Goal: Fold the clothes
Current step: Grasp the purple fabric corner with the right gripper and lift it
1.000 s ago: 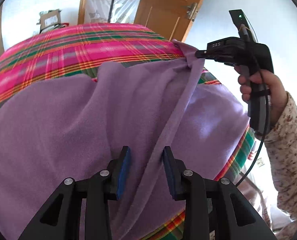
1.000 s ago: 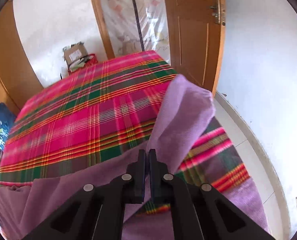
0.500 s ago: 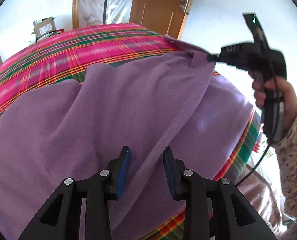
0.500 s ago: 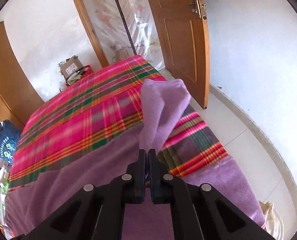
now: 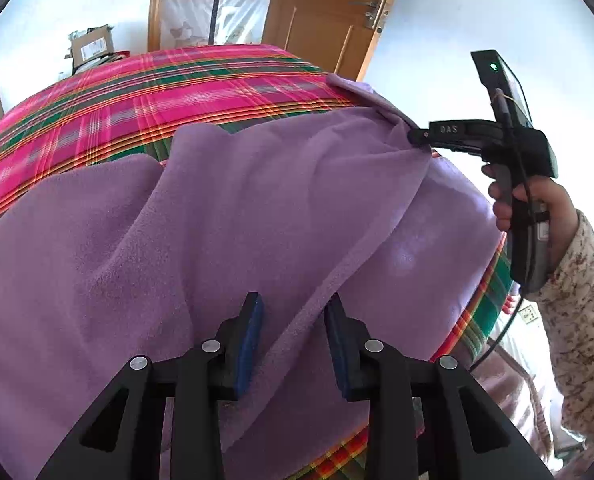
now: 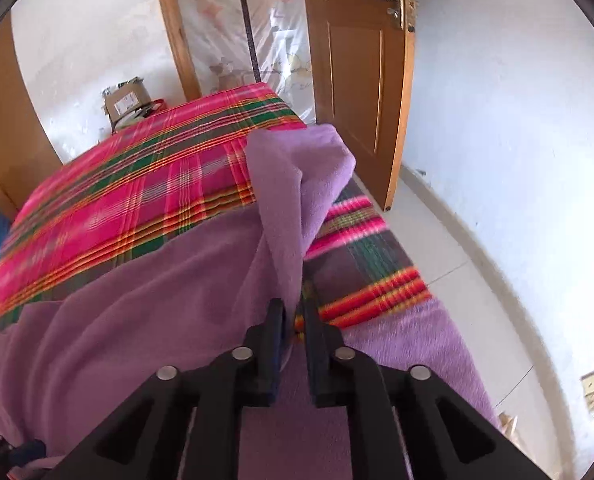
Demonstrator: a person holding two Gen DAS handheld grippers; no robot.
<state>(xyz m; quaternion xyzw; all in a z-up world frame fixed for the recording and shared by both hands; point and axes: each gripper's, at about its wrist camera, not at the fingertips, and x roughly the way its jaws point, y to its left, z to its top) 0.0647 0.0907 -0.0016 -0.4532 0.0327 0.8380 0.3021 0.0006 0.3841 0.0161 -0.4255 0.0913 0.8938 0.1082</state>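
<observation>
Left wrist view: purple fleece garment (image 5: 257, 208) spread over plaid bed cover (image 5: 137, 96), 1 flap doubled back over the body. Step judged: laying down the first fold, release under way. Right gripper (image 6: 295, 320) jaws just been opening, now parted a little; hem of raised flap hanging in the gap, pads seemingly no longer pinching it. From left wrist view, right gripper (image 5: 417, 136) tip at far corner of garment, on the side toward the wooden door (image 5: 329, 12), held in a hand (image 5: 537, 208). Left gripper (image 5: 293, 340) jaws roughly half open, gripping nothing; folded edge of garment running up between them, untouched. Next move, judged: draw right gripper clear of garment without dragging flap, then pat or smooth the fold flat. Risk judged: fleece catching on a pad and pulling the corner askew.
</observation>
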